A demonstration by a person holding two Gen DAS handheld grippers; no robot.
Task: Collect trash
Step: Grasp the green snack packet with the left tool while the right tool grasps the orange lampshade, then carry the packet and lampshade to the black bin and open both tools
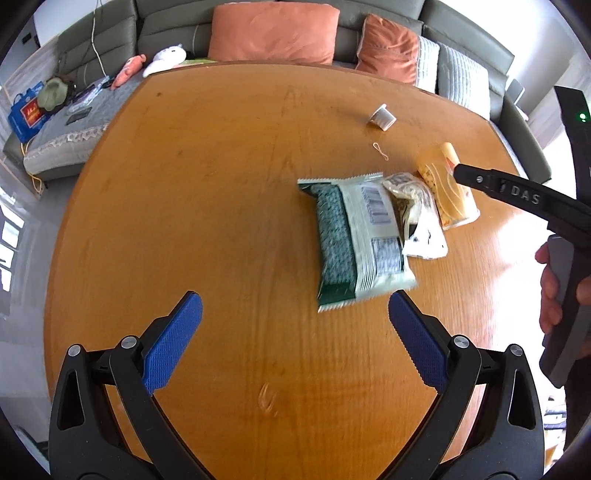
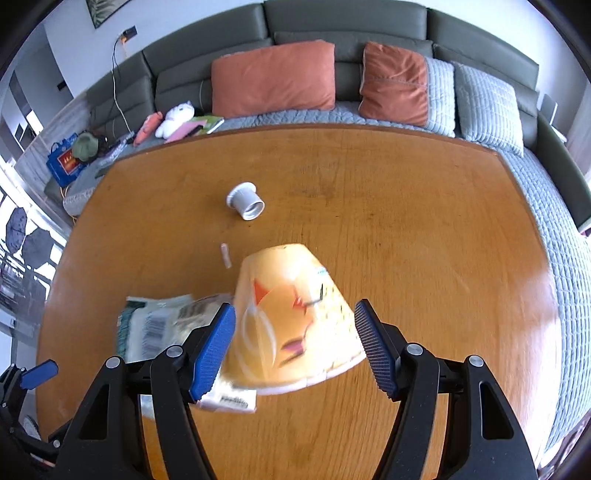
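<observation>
Both wrist views look steeply down, sharing table (image 1: 221, 184).

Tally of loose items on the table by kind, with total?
Snack wrappers/packets: 2, green-white packet, small crumpled packet
Paper cups: 1, orange cup on its side
Small white cups: 1, white cup on its side
Tiny scraps: 1, loop scrap
Total: 5

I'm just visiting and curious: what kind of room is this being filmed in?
Most likely a home living room: a grey sofa with orange cushions curves behind a wooden table, and a plush toy lies on the seat.
</observation>
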